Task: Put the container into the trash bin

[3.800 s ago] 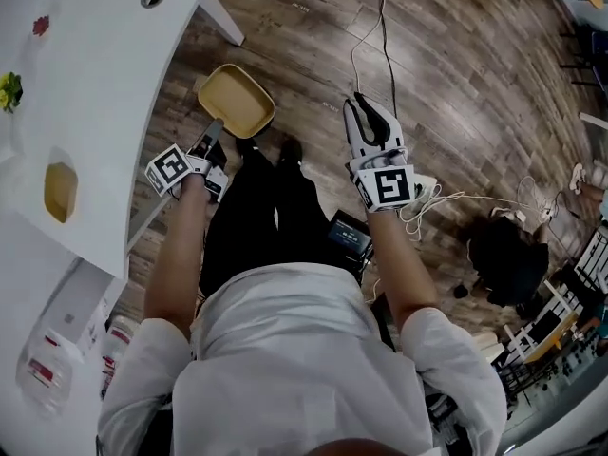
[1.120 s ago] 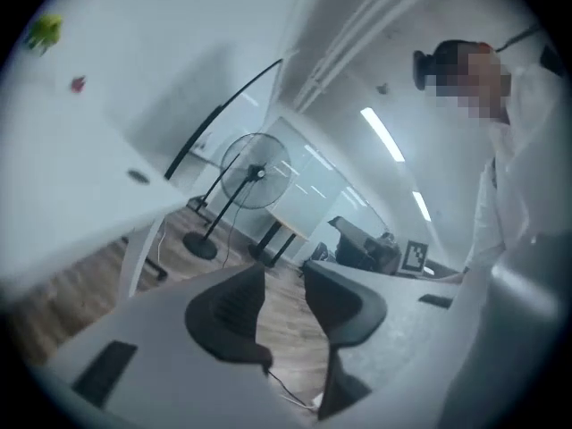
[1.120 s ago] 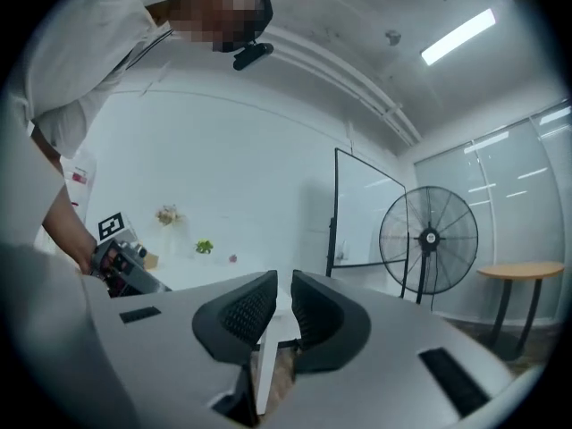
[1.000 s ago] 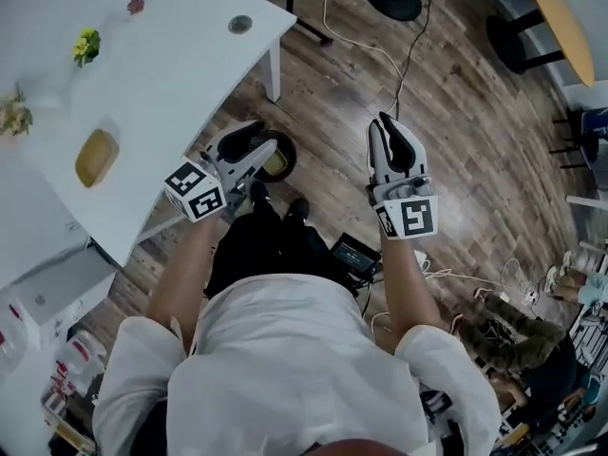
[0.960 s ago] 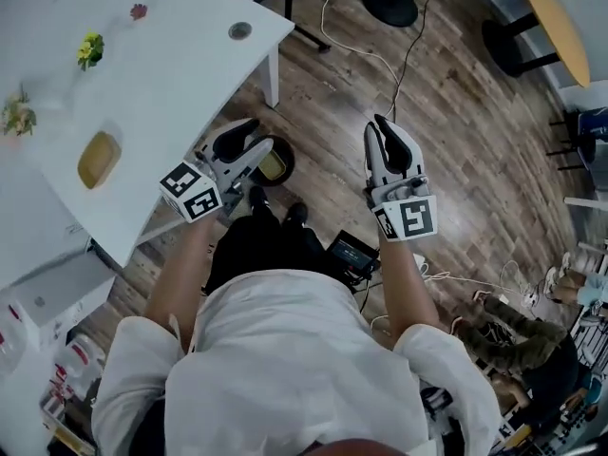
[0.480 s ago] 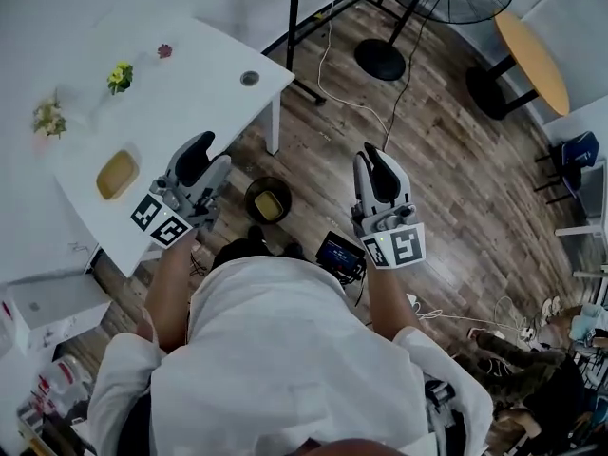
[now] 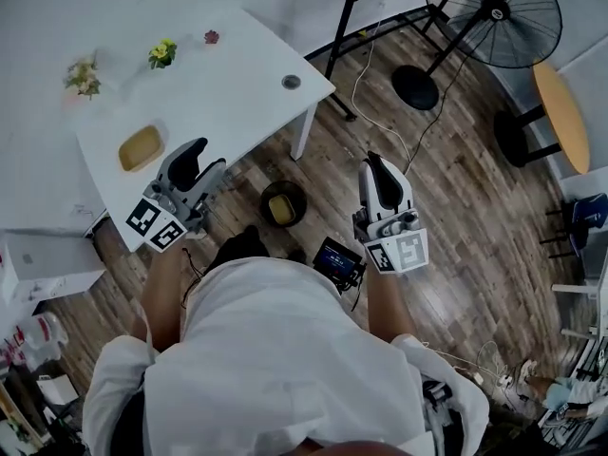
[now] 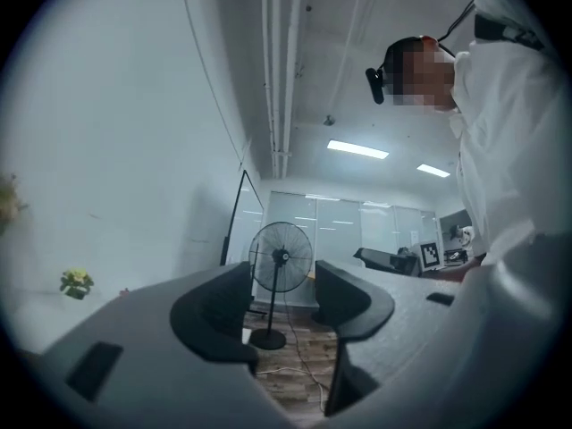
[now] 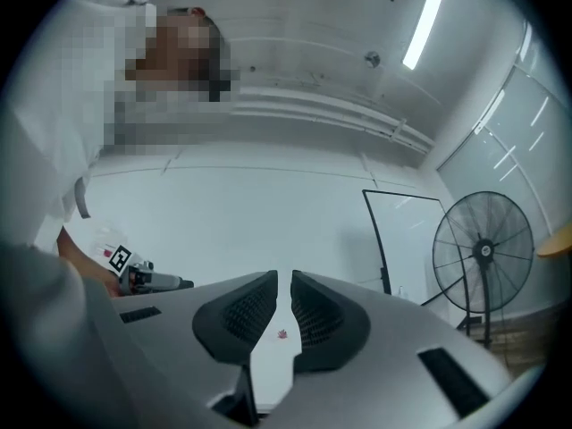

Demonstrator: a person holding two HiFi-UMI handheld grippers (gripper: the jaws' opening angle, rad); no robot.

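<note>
On the wooden plank floor [image 7: 456, 198], just off the near corner of the white rectangular table [image 7: 228, 93], stands a small round dark trash bin [image 7: 267, 198]. The yellow rounded container [image 7: 282, 209] lies inside it, flat at the bottom. In the head view the bin sits between the two grippers and apart from both.

Left gripper [image 7: 204, 160]: held over the table's near edge, marker cube toward the person. In the left gripper view its jaws stand wide apart [image 8: 281, 298], nothing between them; the black pedestal fan [image 8: 281, 257] shows through the gap.

Right gripper [image 7: 378, 171]: held over bare floor, right of the bin. In the right gripper view its jaws are drawn nearly together [image 9: 283, 307], only a thin slit left, nothing gripped in it.

On the table: a second yellow rounded dish [image 7: 141, 147] near the left gripper, and at the far side a small yellow flower sprig [image 7: 162, 52], a paler sprig [image 7: 83, 74] and a tiny red bit [image 7: 211, 37].

On the floor near the person's feet lies a small dark device with a lit screen [image 7: 337, 259]. The fan stands at far right, with a round wooden tabletop [image 7: 562, 117] beside it.
</note>
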